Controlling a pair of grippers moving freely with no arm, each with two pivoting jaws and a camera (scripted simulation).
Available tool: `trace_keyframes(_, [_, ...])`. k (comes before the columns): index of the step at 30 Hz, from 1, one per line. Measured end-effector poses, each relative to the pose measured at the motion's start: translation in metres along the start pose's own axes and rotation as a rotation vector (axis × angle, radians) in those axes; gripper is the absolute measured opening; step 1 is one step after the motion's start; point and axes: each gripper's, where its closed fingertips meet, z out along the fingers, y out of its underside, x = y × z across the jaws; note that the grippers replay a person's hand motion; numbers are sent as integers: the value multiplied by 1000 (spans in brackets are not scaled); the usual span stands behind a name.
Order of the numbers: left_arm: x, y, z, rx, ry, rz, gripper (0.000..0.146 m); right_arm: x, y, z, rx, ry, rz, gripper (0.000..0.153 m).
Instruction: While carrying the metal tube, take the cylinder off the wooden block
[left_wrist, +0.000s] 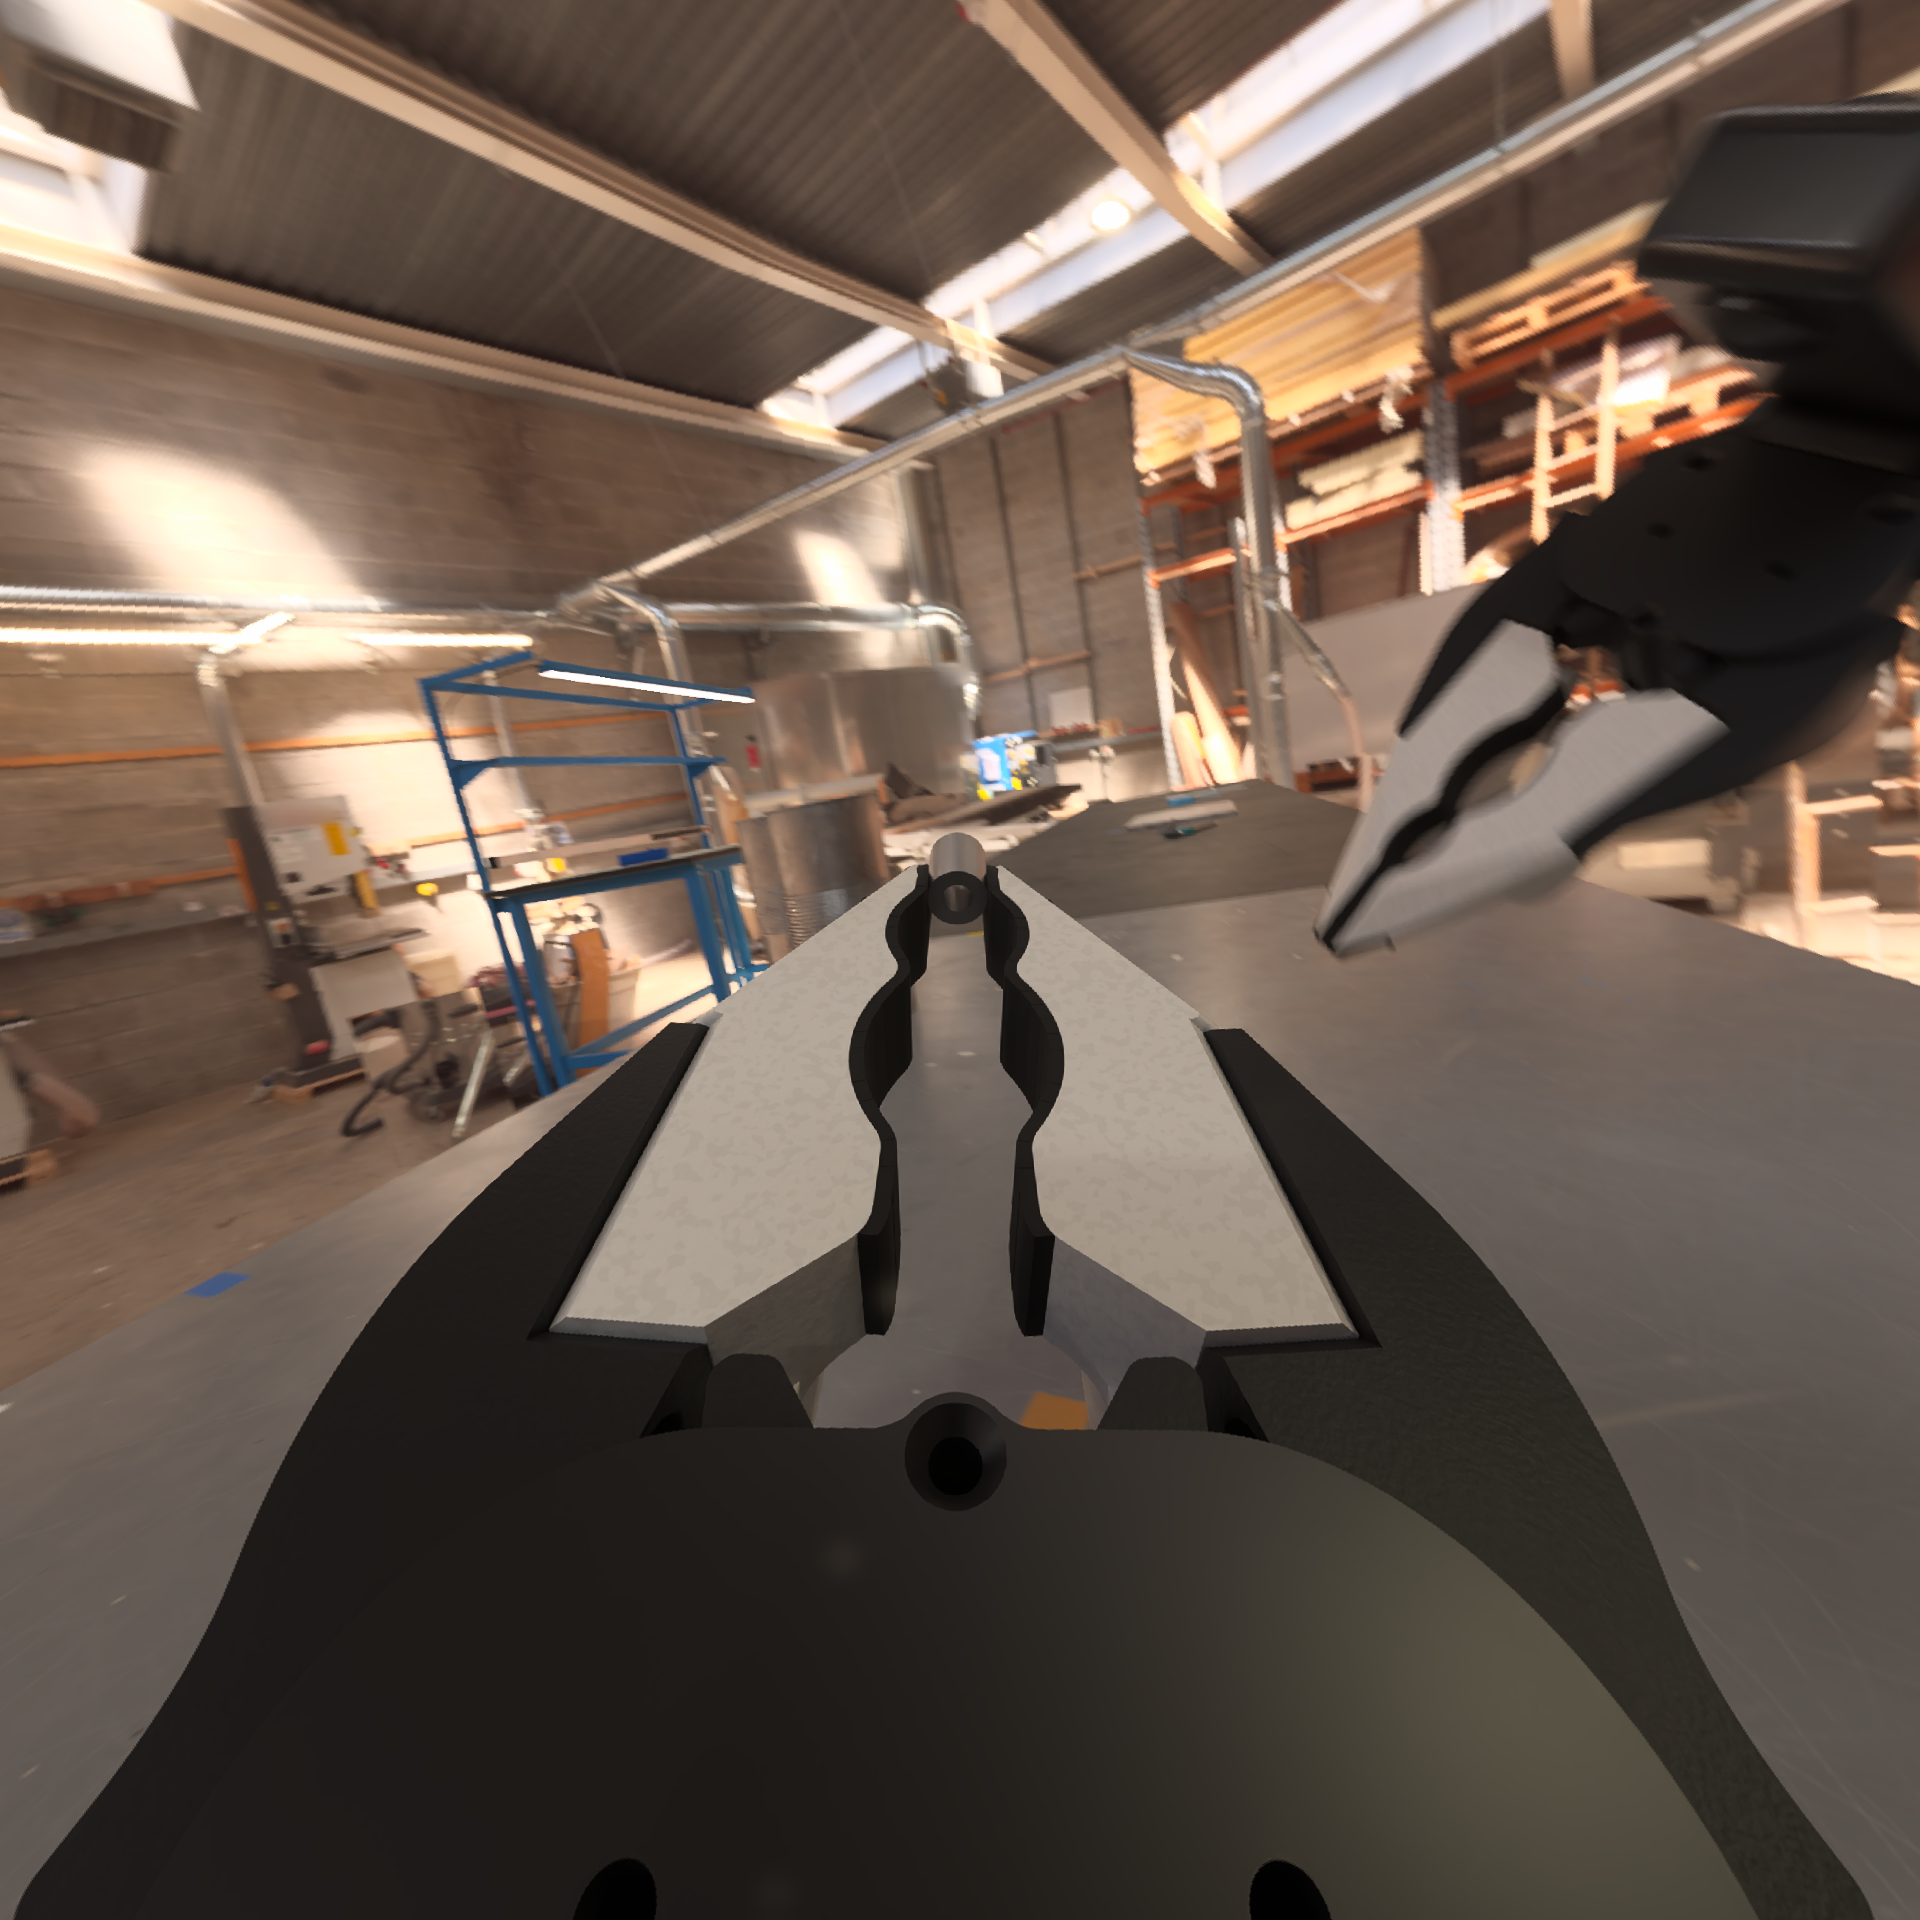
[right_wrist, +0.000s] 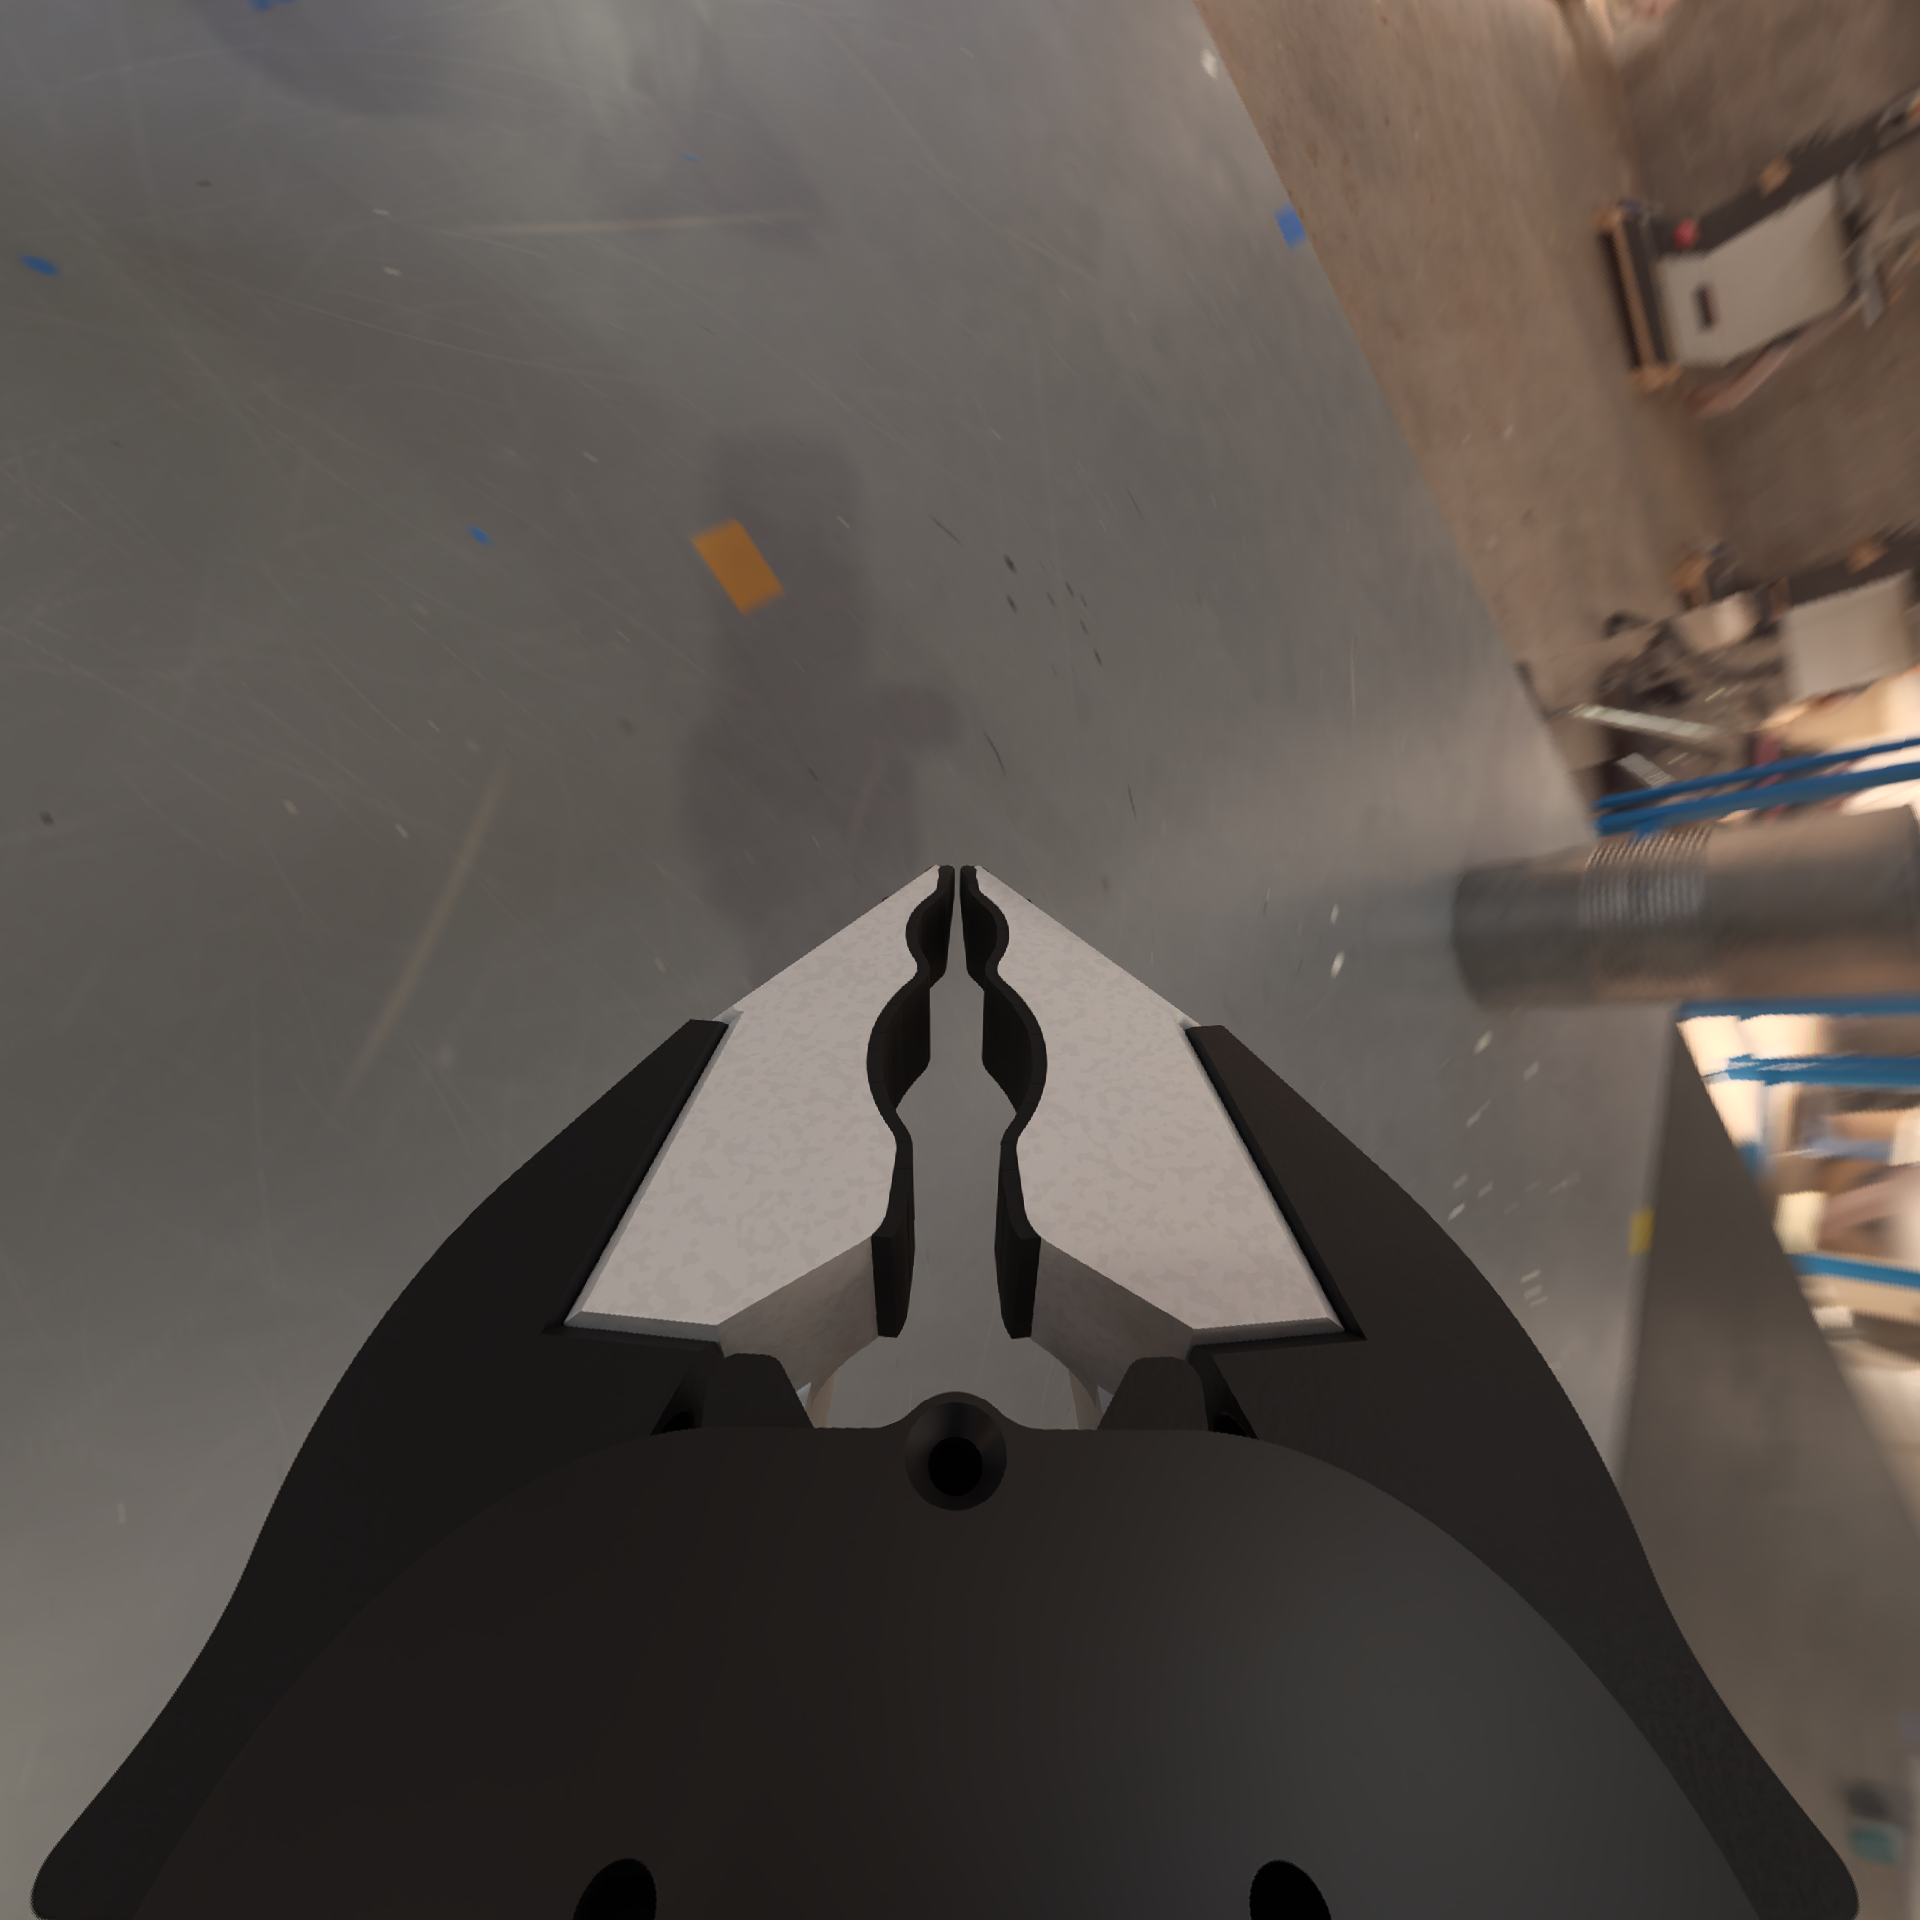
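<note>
Grey counter (left_wrist: 1455, 1195) in a workshop: metal tube (left_wrist: 957, 881) pinched endwise in left gripper (left_wrist: 957, 904); right gripper (right_wrist: 956, 871) closed, empty; block, cylinder unseen.

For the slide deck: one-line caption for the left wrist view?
Left gripper clamps the metal tube at its fingertips above the grey table; right gripper, shut, hovers alongside.

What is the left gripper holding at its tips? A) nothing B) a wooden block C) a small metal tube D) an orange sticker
C: the left gripper has a small metal tube pinched between its tips, end-on to the camera.
</note>
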Motion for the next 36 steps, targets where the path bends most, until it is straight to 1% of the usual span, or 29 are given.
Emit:
trace_keyframes(2, [-14,-6,-4,24,-57,-2,9,-32,-31,19,-40,40,-150,2])
trace_keyframes(4, [-26,-11,-9,38,-105,0,9,-78,-52,43,-44,27,-320,6])
trace_keyframes(6, [-36,-14,-13,51,-140,2,9,-116,-60,55,-37,-28,-441,21])
trace_keyframes(7, [-40,-16,-15,56,-151,1,9,-130,-64,52,12,-77,-461,28])
trace_keyframes(8, [-42,-18,-16,60,-158,-1,9,-137,-68,43,91,-156,-440,31])
trace_keyframes(9, [-43,-19,-17,64,-160,-1,9,-134,-72,27,189,-232,-375,31])
trace_keyframes(10, [-43,-20,-17,66,-158,3,9,-113,-73,10,290,-255,-262,31])
trace_keyframes(11, [-43,-21,-16,66,-155,9,9,-76,-67,-4,362,-205,-103,30])
trace_keyframes(12, [-41,-20,-16,62,-149,16,9,-30,-48,-15,397,-118,83,26])
trace_keyframes(13, [-39,-18,-15,56,-141,19,9,15,-16,-18,389,-34,272,18])
trace_keyframes(14, [-37,-16,-13,48,-133,20,9,44,22,-11,331,-15,422,7])
trace_keyframes(15, [-35,-14,-12,42,-122,18,9,57,61,4,225,-50,524,2])
trace_keyframes(16, [-32,-12,-10,35,-108,17,9,58,92,23,111,-98,567,0])
trace_keyframes(17, [-30,-10,-9,28,-95,19,9,51,110,40,48,-146,559,0])
trace_keyframes(18, [-28,-8,-8,20,-84,25,9,39,117,55,29,-188,535,0])
trace_keyframes(19, [-26,-6,-7,12,-75,34,9,24,115,65,30,-247,505,0])
trace_keyframes(21, [-21,-2,-5,-2,-44,43,9,-1,97,74,61,-360,449,0])
trace_keyframes(22, [-19,-1,-4,-8,-23,39,9,-10,82,74,102,-408,432,0])
trace_keyframes(24, [-16,1,-2,-21,8,29,9,-22,56,70,186,-504,430,0])
trace_keyframes(25, [-14,3,-1,-30,18,26,9,-27,47,72,198,-534,420,0])
trace_keyframes(28, [-9,10,1,-72,62,12,9,-41,38,84,162,-577,334,0])
trace_keyframes(30, [-5,17,3,-121,94,-10,9,-51,37,90,137,-635,306,0])
trace_keyframes(32, [-3,27,4,-194,113,-17,9,-57,33,90,151,-709,314,0])
trace_keyframes(33, [-1,31,4,-220,122,-8,9,-55,29,86,185,-743,327,1])
trace_keyframes(34, [0,34,4,-239,129,5,9,-49,25,81,228,-762,351,1])
trace_keyframes(36, [3,38,5,-261,146,24,9,-29,25,74,291,-746,397,1])
